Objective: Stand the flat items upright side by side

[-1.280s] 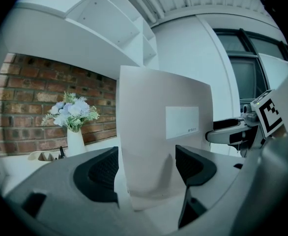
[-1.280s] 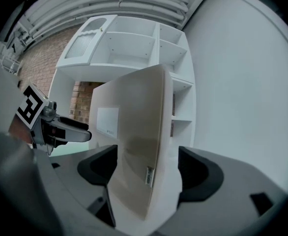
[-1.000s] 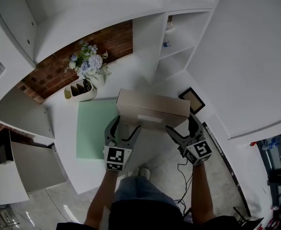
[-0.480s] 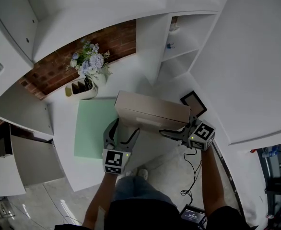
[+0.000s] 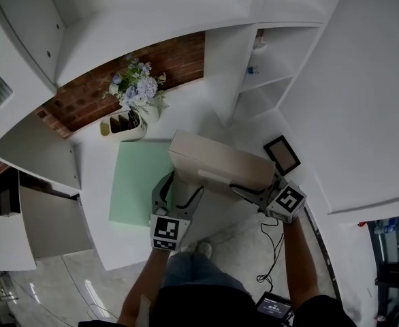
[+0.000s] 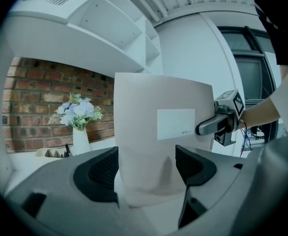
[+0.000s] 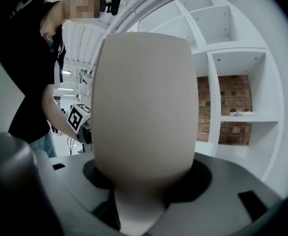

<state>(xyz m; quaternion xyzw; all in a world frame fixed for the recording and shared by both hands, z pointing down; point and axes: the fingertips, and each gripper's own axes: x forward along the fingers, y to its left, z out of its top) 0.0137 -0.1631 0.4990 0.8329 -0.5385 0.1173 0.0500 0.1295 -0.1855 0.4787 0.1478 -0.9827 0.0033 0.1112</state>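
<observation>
Counts: one tray (image 5: 121,125), one vase (image 5: 138,94) of flowers, one mat (image 5: 135,182), one box (image 5: 220,162), two grippers, one frame (image 5: 282,155).
Left gripper (image 5: 181,189): clenched on the box's near left end, with a ribbed dark pad against each side of it.
Box: held between the two grippers, long side level, over the mat's right edge and the white table (image 5: 90,182). Whether its bottom touches the table I cannot tell.
Right gripper (image 5: 254,186): its jaws have just been closing and now clasp the box's right end, which fills the gap between them.
Head view only: the mat, the tray just left of the vase, and the frame lying flat right of the box.
Left gripper view only: the box's (image 6: 158,112) broad face with one white rectangular label (image 6: 176,124), the left gripper's (image 6: 146,166) pads on it, and the right gripper (image 6: 222,122) at its right edge.
Right gripper view only: the box's (image 7: 144,107) narrow end seen straight on inside the right gripper (image 7: 146,181), with shelves (image 7: 237,82) to the right.
Materials: the box is plain beige card with square edges. The mat is a flat, pale green rectangle. The frame is dark-rimmed. The wall (image 5: 84,101) is red brick.
</observation>
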